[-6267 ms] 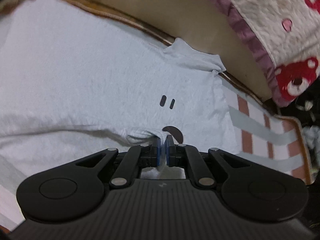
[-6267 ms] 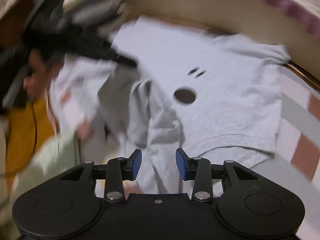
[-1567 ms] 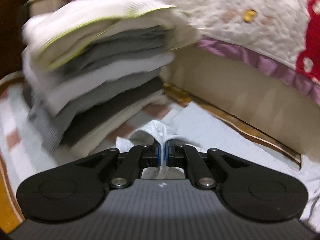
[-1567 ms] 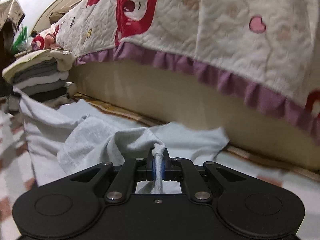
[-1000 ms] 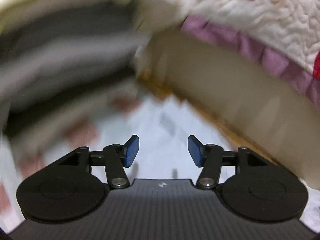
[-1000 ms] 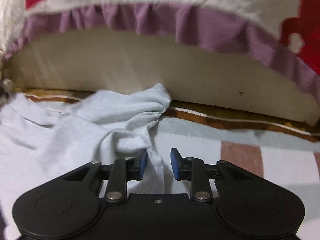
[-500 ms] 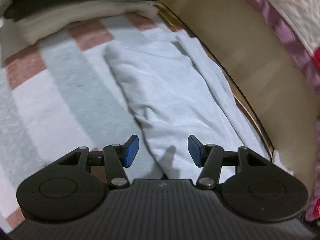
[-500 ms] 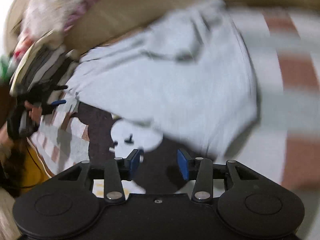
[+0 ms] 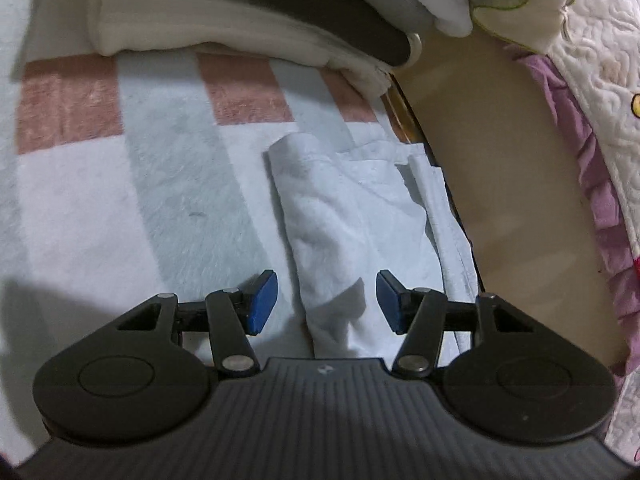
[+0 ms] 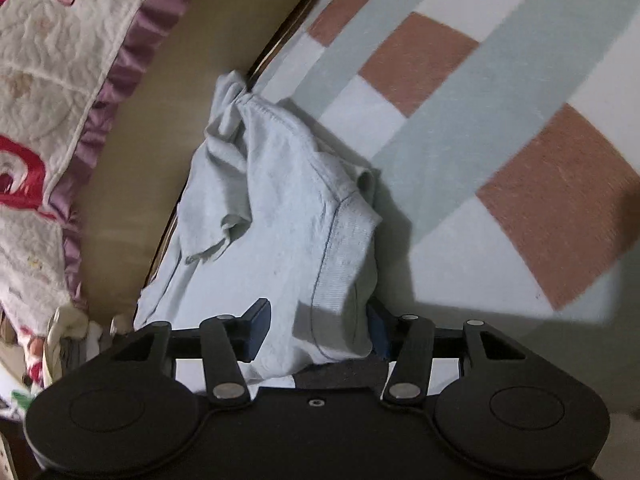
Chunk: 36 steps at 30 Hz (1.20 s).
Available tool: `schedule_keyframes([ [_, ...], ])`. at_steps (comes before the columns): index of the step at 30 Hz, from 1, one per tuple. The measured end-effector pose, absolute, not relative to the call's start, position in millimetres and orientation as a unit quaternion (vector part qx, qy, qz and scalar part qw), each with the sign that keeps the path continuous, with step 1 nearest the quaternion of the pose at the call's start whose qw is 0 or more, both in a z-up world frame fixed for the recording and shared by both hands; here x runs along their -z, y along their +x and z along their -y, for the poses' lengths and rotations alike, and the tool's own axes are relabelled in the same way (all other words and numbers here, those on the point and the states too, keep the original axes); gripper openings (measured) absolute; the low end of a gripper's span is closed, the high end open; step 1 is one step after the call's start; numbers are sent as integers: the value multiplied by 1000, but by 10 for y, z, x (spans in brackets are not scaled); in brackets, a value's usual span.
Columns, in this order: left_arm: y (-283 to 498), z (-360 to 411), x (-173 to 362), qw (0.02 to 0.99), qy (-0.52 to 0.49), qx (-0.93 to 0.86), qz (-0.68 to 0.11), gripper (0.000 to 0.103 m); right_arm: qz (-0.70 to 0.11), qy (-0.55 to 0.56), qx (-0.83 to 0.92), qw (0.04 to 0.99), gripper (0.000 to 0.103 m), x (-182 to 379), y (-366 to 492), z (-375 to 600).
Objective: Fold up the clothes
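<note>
A pale grey garment [image 9: 352, 216] lies folded lengthwise on the checked blanket [image 9: 120, 208], close along the bed base. My left gripper [image 9: 326, 300] hangs open just above its near end, blue pads on either side of the folded edge. In the right wrist view the same garment [image 10: 272, 208] lies bunched, its ribbed hem [image 10: 348, 248] turned up. My right gripper [image 10: 316, 332] is open, with the hem lying between its fingers; the right fingertip is partly hidden behind the cloth.
A stack of folded clothes [image 9: 240, 12] stands on the blanket beyond the garment. The beige bed base [image 9: 512, 184] and a quilted cover with a purple frill [image 10: 60, 60] run along one side. Checked blanket [image 10: 500, 160] spreads out on the other side.
Both grippers let go of the garment about a second ago and stand open. The left has crept forward over the folded edge; the right has swung round over the hem end.
</note>
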State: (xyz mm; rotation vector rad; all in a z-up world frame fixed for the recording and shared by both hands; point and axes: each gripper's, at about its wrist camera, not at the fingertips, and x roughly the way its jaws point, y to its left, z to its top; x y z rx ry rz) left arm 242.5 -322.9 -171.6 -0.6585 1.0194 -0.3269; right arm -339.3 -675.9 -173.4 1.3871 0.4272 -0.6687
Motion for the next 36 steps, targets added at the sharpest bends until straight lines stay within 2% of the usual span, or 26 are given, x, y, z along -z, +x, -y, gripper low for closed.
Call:
schedule_keyframes([
  [6,2585,3384,1717,824,-291,180,-452,68,-177,640,284,691,62,1783,-3317,6758],
  [9,2677,3422,1776,807,-331,189,-451,69,-159,665,264,681,62,1872,-3342,6751],
  [10,2704,3436,1796,804,-335,194,-451,66,-152,672,256,678,62,1904,-3351,6748],
  [11,2727,3470,1793,807,-324,195,-453,61,-145,680,249,674,61,1937,-3360,6745],
  [12,2746,3516,1776,814,-304,193,-456,31,-138,687,242,671,61,1969,-3368,6742],
  [13,2764,3587,1761,821,-276,195,-460,5,-131,695,235,667,61,2001,-3377,6739],
  [15,2721,3720,1693,845,-212,203,-448,4,-145,668,229,693,61,1953,-3248,6828],
  [17,2674,3732,1720,846,-219,201,-442,4,-165,639,220,718,60,1856,-3114,6914],
  [18,2662,3698,1747,843,-233,193,-444,4,-173,625,213,731,48,1781,-3105,6937],
  [19,2655,3648,1777,839,-250,182,-447,4,-182,610,206,743,16,1706,-3097,6960],
  [20,2654,3633,1761,841,-246,180,-447,4,-190,595,199,755,10,1631,-3088,6983],
  [25,2681,3692,1488,852,-171,203,-451,4,-231,517,163,808,7,1255,-3046,7098],
  [30,2337,3393,1368,840,-126,231,-473,4,-269,433,125,851,7,879,-3004,7212],
  [36,1890,2993,1234,823,-78,265,-496,4,-294,412,131,852,6,637,-3161,7387],
])
